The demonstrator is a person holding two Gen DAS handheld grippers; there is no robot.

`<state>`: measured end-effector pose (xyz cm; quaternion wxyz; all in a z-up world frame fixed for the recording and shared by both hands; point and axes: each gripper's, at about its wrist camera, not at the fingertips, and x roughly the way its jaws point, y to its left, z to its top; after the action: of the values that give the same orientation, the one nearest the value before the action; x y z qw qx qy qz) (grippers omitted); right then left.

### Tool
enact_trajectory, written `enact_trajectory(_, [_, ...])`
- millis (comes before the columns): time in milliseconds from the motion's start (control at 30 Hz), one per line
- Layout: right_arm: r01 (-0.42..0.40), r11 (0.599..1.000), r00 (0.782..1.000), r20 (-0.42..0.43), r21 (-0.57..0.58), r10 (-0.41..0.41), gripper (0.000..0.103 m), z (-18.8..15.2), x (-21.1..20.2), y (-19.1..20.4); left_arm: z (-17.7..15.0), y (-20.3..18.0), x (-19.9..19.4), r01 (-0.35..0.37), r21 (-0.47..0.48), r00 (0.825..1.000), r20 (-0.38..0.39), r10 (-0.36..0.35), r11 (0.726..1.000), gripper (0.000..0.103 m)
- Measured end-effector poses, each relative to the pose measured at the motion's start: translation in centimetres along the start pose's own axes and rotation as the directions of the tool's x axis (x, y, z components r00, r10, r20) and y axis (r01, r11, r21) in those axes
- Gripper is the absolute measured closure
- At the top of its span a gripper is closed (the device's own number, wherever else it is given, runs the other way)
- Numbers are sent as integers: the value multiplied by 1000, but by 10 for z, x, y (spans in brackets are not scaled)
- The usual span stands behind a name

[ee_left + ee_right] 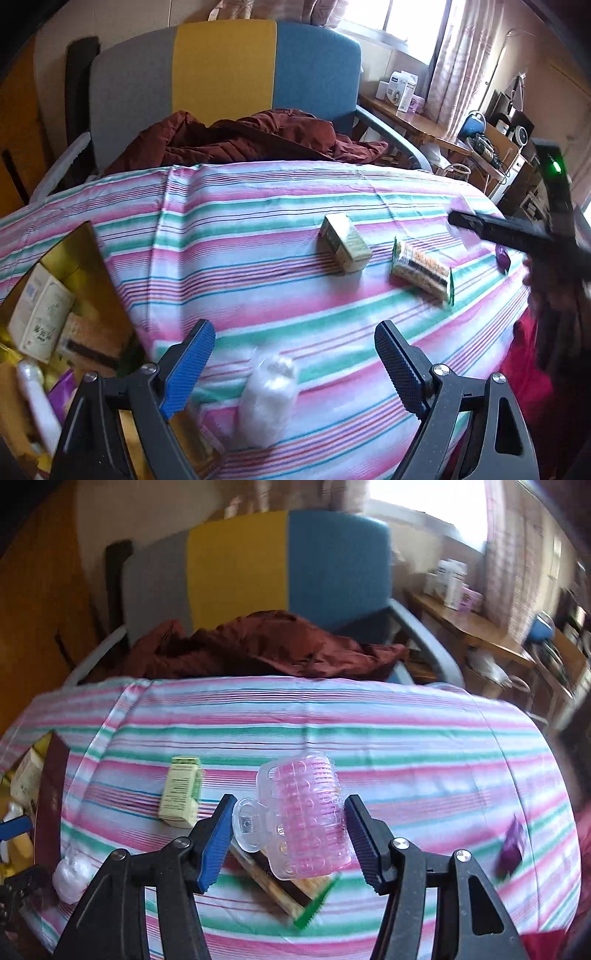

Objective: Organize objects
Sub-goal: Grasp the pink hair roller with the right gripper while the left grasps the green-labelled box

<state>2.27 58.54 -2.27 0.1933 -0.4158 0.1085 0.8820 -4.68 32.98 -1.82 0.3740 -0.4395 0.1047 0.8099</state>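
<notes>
The right gripper (290,834) is clamped on a pink see-through hair clip (306,819), held up over the striped tablecloth (406,738). The grip looks off-centre and the plastic's slick, so I'd guess it could twist out and land on the cracker pack (291,890) underneath. The left gripper (295,365) hangs wide open, nothing in it, above a white plastic-wrapped bundle (267,398). The gold box (79,266) is well off to the left, with the green carton (181,797) roughly in between.

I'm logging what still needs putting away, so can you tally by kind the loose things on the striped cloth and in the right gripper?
Pale green cardboard box: 1
Green-edged cracker packet: 1
Clear bag of white filling: 1
Small purple sachet: 1
Pink transparent plastic hair clip, in the right gripper: 1
Total: 5
</notes>
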Motion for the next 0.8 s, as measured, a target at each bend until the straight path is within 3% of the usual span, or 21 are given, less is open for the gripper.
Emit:
enact_trajectory(367, [39, 969, 999, -12, 242, -38, 43, -6, 5, -56, 44, -29, 42, 16, -8, 999, -41, -16, 1000, 15])
enact_trajectory(733, [25, 979, 1000, 4, 204, -27, 43, -5, 2, -50, 80, -56, 99, -12, 16, 997, -73, 13, 1000, 16])
enact_trajectory(800, [30, 982, 1000, 1, 186, -31, 43, -6, 3, -46, 81, -61, 112, -24, 19, 996, -86, 26, 1000, 20])
